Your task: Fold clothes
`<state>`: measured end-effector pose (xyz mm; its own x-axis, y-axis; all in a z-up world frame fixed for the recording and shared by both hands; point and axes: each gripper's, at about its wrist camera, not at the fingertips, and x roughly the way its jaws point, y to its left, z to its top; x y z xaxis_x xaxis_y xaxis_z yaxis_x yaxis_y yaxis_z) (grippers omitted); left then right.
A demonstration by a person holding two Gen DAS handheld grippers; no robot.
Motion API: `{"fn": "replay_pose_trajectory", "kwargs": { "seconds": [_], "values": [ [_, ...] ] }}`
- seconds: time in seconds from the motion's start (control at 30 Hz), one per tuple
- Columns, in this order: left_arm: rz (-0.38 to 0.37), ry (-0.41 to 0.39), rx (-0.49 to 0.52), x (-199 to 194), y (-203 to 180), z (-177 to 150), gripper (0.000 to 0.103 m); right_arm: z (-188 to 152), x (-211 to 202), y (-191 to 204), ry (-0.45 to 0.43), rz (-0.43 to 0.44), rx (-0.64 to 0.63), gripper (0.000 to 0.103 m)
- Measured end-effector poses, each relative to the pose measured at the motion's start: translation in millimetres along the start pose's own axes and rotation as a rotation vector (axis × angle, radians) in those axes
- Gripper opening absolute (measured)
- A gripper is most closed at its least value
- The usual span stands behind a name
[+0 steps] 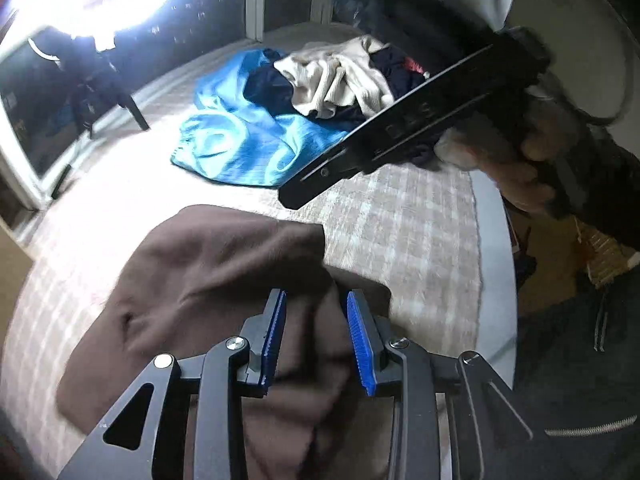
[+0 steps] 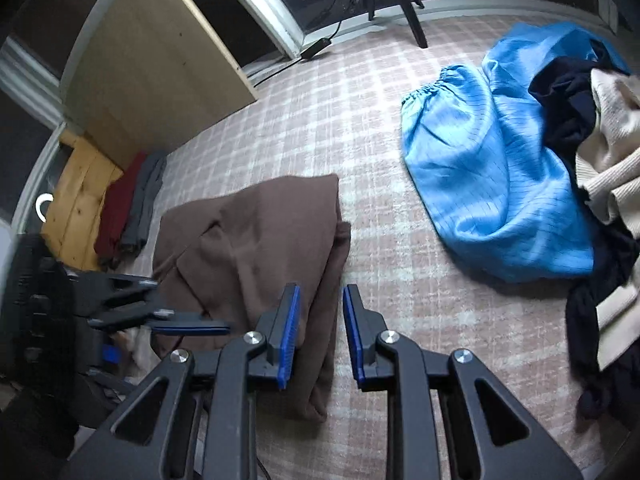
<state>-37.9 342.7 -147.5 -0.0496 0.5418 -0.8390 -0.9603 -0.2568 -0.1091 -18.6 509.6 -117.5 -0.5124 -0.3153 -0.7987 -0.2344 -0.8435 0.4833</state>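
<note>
At far left, folded red and grey clothes [image 2: 128,208] lie stacked by a wooden crate [image 2: 78,196]. Next, the brown garment [image 2: 256,248] lies partly folded on the checked bed cover [image 2: 360,128]. The left gripper [image 1: 316,300] hangs over it, jaws spread, pinching nothing. The right gripper [image 2: 320,292] is spread likewise, over the garment's right edge. Further right lie blue trousers [image 2: 480,176], then a heap of cream and navy clothes [image 2: 600,152], touching them.

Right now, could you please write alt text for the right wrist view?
The right tongs hang open over the edge of a folded brown garment on a plaid cover. A blue garment with dark and cream clothes lies at right; the left tongs reach in from the left.
</note>
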Motion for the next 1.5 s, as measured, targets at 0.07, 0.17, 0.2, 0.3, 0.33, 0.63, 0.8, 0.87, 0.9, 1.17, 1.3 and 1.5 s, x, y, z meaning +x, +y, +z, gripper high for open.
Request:
{"fn": "replay_pose_trajectory", "kwargs": {
  "seconds": [0.07, 0.17, 0.2, 0.3, 0.33, 0.63, 0.8, 0.87, 0.9, 1.17, 1.3, 1.5],
  "values": [
    [-0.030, 0.039, -0.010, 17, 5, -2, 0.026, 5, 3, -8, 0.015, 0.033, 0.031, 0.039],
    [-0.077, 0.065, -0.019, 28, 10, -4, 0.005, 8, 17, -13, 0.041, 0.046, 0.043, 0.044],
    [-0.098, 0.068, -0.028, 26, 12, -3, 0.004, 8, 23, -12, 0.052, 0.053, 0.038, 0.044],
    [-0.113, 0.083, -0.020, 19, 11, -2, 0.004, 8, 39, -4, 0.081, 0.069, -0.001, 0.044],
    [-0.111, 0.088, -0.002, 15, 8, -2, 0.004, 8, 41, 0, 0.086, 0.069, -0.018, 0.042],
    [-0.148, 0.126, -0.039, 26, 13, -16, 0.004, 6, 45, 11, 0.112, -0.070, -0.147, 0.037],
    [-0.146, 0.092, -0.115, 0, 20, -28, 0.005, 5, 22, 21, 0.058, -0.105, -0.199, 0.037],
    [-0.082, 0.059, -0.130, -30, 25, -37, 0.005, 8, 11, 35, 0.002, -0.047, -0.234, 0.037],
    [-0.045, 0.033, -0.154, -44, 31, -44, 0.006, 9, 11, 39, -0.008, -0.004, -0.235, 0.037],
    [0.131, 0.041, -0.545, -68, 128, -123, 0.002, -3, 59, 58, 0.171, -0.009, -0.310, 0.038],
    [0.170, -0.064, -0.541, -102, 134, -118, 0.009, 15, 25, 76, 0.068, 0.070, -0.299, 0.038],
    [0.282, -0.011, -0.396, -95, 163, -110, 0.013, -7, 52, 154, 0.126, 0.210, -0.467, 0.039]
  ]
}}
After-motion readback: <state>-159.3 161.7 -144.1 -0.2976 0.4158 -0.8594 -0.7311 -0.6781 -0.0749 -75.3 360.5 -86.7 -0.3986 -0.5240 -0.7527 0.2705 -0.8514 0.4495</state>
